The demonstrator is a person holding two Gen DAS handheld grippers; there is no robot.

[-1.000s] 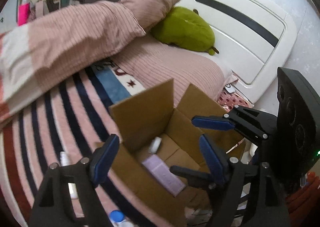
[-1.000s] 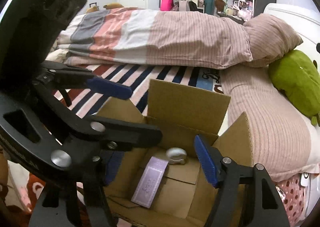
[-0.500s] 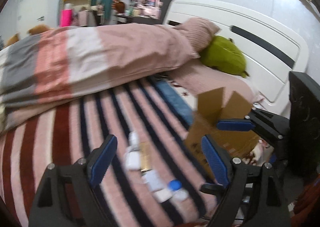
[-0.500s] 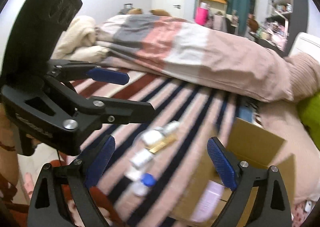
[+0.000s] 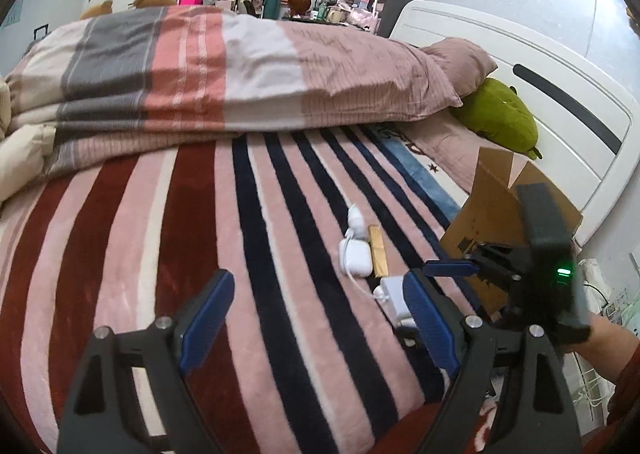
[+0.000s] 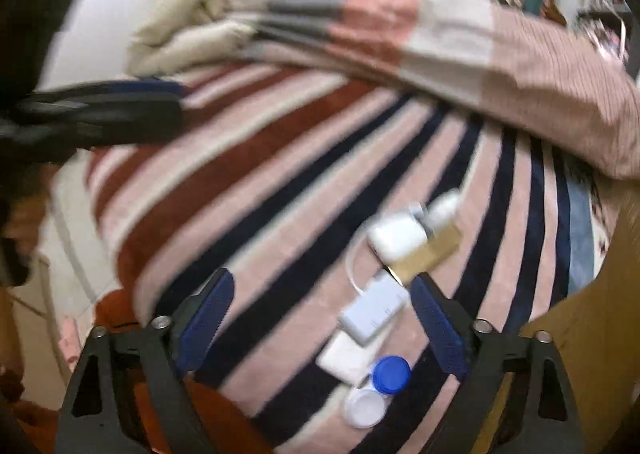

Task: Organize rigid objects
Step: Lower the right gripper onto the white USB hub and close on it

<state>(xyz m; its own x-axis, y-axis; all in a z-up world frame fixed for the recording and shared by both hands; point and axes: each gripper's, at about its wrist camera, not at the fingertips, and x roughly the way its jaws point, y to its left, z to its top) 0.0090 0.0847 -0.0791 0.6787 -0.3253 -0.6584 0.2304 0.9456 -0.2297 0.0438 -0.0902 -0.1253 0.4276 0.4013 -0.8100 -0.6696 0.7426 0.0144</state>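
both hand-held grippers swung off box [image 5: 492,214], agape.

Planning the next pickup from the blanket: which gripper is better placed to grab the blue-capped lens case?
Right. The right gripper is open, with the lens case just below its fingers; the left gripper faces bare striped blanket.

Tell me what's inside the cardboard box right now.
Neither view shows it. The cardboard box appears only from outside, its flaps and wall blocking the interior, and it is partly hidden by the right gripper. In the right wrist view only its brown wall shows at the frame edge.
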